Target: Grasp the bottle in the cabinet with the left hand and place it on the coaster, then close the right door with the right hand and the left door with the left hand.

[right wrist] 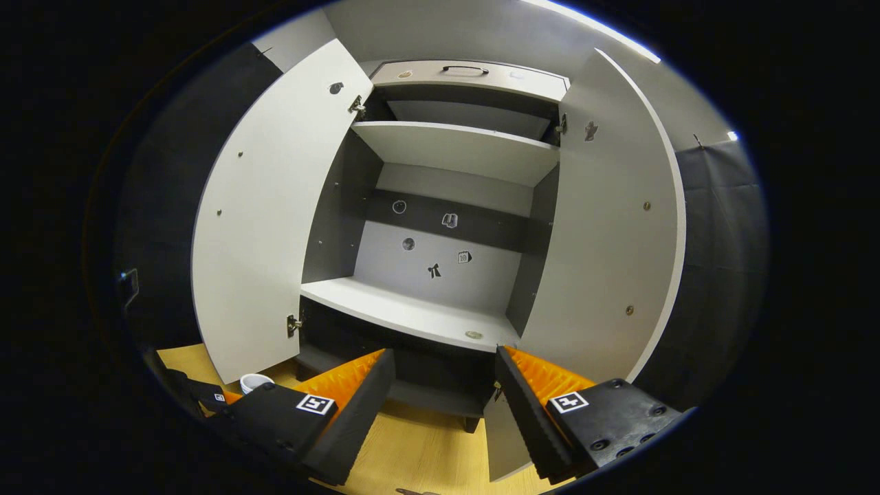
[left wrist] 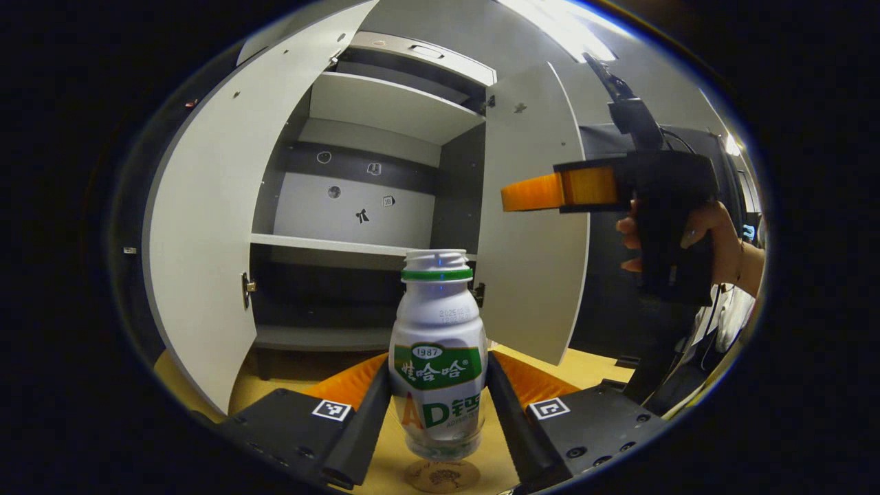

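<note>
Left gripper view: tongs (left wrist: 440,405) astride bottle (left wrist: 438,344)

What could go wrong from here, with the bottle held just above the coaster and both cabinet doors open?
1. The bottle, held between the left gripper's fingers, looks slightly above the coaster; releasing early or off-centre could tip it.
2. The right gripper is open, facing the cabinet; the right door stands wide, so a push at its edge may slip.
3. Swinging the left door shut may clip the bottle if it stands close.
</note>
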Demonstrator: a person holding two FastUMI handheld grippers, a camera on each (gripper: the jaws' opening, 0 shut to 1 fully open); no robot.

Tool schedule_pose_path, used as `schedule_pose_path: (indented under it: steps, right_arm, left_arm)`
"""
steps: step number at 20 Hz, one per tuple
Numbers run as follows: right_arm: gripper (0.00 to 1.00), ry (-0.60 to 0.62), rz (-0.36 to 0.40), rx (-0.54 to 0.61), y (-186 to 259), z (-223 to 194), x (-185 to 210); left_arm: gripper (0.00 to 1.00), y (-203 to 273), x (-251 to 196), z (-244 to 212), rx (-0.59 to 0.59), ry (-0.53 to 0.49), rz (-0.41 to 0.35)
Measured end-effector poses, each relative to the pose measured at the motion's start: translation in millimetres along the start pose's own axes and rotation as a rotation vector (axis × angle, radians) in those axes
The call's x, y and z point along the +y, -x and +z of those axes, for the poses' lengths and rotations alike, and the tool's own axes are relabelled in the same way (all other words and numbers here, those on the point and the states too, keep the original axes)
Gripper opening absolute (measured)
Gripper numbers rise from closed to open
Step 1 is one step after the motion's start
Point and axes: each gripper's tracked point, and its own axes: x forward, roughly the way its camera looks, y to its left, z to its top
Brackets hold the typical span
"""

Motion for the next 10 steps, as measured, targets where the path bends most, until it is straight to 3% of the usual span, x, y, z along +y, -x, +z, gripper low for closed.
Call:
schedule_pose_path:
  steps: [6, 10]
  right_arm:
    - [0.97, 0.035, -0.052, -0.043, 12.7, -5.1, 4.1]
    - [0.97, -0.005, -0.083, -0.060, 14.1, -10.2, -3.3]
  left_arm:
    - [0.79, 4.5, -3.8, -49.8, 0.001, -0.020, -0.028]
    - [0.79, 4.1, 3.0, -73.8, -0.001, -0.026, -0.020]
